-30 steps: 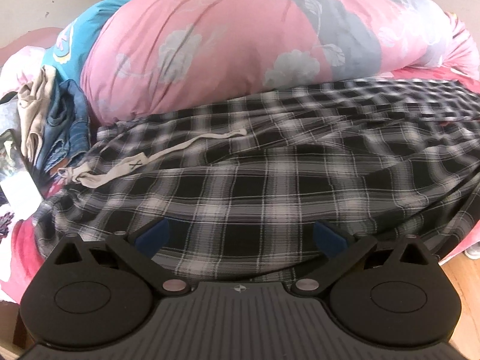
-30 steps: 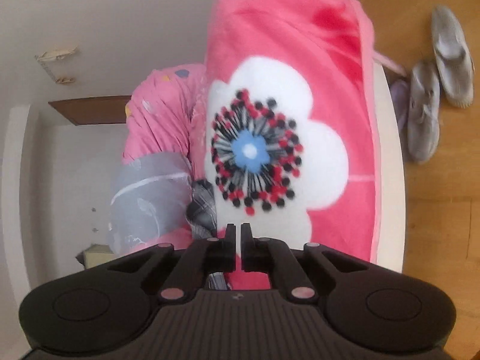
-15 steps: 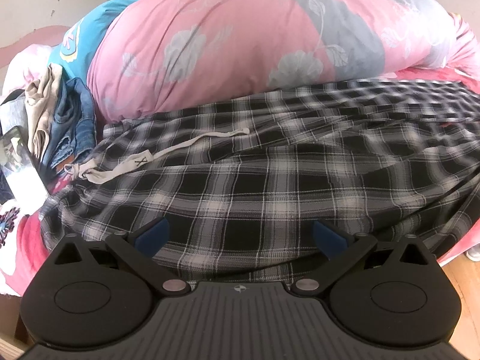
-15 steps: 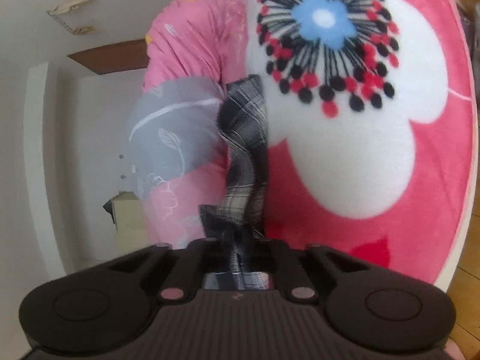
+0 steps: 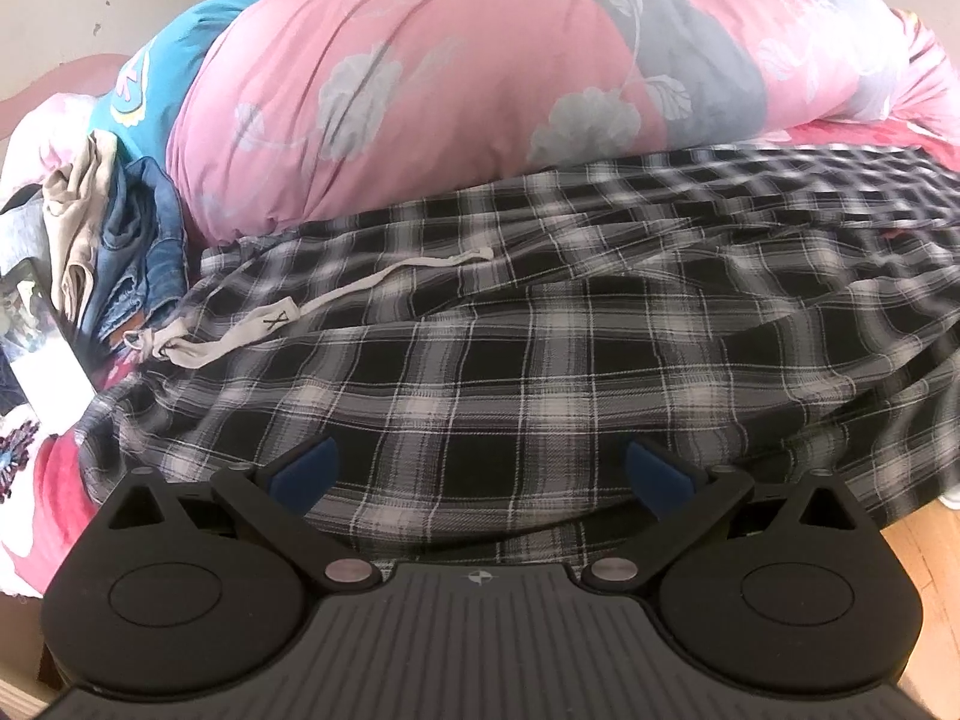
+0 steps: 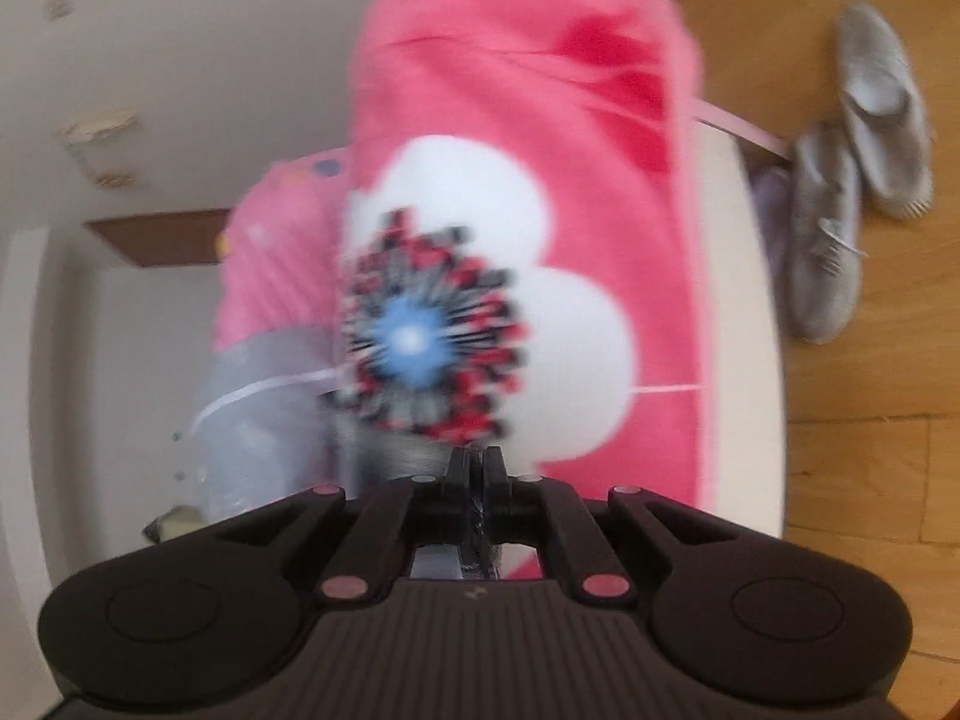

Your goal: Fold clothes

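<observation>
Black-and-white plaid trousers (image 5: 510, 330) lie spread across the bed, with a beige drawstring (image 5: 360, 294) on top at the waist. My left gripper (image 5: 480, 471) hovers low over their near edge, open, with nothing pinched between its blue pads (image 5: 306, 468). The far right part of the cloth is blurred. In the right wrist view my right gripper (image 6: 477, 468) is shut, and a thin sliver of grey plaid cloth (image 6: 480, 516) shows between its fingers. The rest of that cloth is hidden behind the gripper.
A big pink and grey flowered duvet (image 5: 480, 90) is heaped behind the trousers. Jeans and other clothes (image 5: 132, 252) are piled at the left. A pink blanket with a large flower (image 6: 480, 300) covers the bed. Grey shoes (image 6: 840, 210) stand on the wooden floor (image 6: 870, 480).
In the right wrist view the plaid strip that stood up before the gripper half a second ago has dropped out of sight, and the flower blanket now looks farther off. The left view has hardly shifted.
</observation>
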The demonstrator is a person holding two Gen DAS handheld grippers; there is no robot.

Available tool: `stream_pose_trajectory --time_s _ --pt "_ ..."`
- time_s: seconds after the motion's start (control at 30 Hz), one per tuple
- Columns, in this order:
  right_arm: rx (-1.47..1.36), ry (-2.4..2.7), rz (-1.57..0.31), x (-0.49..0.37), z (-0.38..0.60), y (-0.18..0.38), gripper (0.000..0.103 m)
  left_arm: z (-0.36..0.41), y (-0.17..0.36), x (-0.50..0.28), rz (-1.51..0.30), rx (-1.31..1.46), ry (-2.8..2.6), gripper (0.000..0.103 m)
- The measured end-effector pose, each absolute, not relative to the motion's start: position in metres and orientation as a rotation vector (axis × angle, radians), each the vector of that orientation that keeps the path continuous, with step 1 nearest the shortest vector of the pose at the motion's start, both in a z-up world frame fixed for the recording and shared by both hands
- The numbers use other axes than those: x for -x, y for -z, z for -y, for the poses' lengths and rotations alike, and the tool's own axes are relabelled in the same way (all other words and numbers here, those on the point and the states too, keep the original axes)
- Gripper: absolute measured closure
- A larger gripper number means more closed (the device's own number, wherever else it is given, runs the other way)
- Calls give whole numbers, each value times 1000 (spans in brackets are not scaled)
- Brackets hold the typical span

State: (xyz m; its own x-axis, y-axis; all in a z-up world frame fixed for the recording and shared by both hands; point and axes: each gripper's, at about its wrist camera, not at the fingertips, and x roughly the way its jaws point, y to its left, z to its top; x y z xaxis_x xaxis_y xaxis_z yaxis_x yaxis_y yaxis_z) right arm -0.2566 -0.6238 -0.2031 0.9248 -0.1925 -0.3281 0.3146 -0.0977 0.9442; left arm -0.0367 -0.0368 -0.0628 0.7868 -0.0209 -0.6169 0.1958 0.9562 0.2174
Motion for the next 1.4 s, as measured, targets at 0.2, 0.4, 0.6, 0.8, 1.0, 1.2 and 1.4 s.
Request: stream_pose_trajectory --time_s 0.2,0.4,0.6,0.8,1.0,1.2,1.4 --pt "-1561 460 -102 262 609 223 95 25 56 40 -646 -263 80 0" --pt "-1530 249 -23 263 564 233 36 6 50 42 -657 -224 47 0" --pt "-1638 67 62 219 530 264 32 -14 41 44 -670 -147 12 0" --pt "-1700 -27 141 191 515 283 31 -27 38 50 -671 -112 -30 0" --pt "-1764 7 238 203 507 304 31 -43 39 50 -706 -30 -71 0" --pt "-1781 -42 319 188 516 311 31 -61 44 47 -723 91 -121 0" --pt "-1842 -238 309 162 487 319 31 -75 47 47 -744 183 -157 0"
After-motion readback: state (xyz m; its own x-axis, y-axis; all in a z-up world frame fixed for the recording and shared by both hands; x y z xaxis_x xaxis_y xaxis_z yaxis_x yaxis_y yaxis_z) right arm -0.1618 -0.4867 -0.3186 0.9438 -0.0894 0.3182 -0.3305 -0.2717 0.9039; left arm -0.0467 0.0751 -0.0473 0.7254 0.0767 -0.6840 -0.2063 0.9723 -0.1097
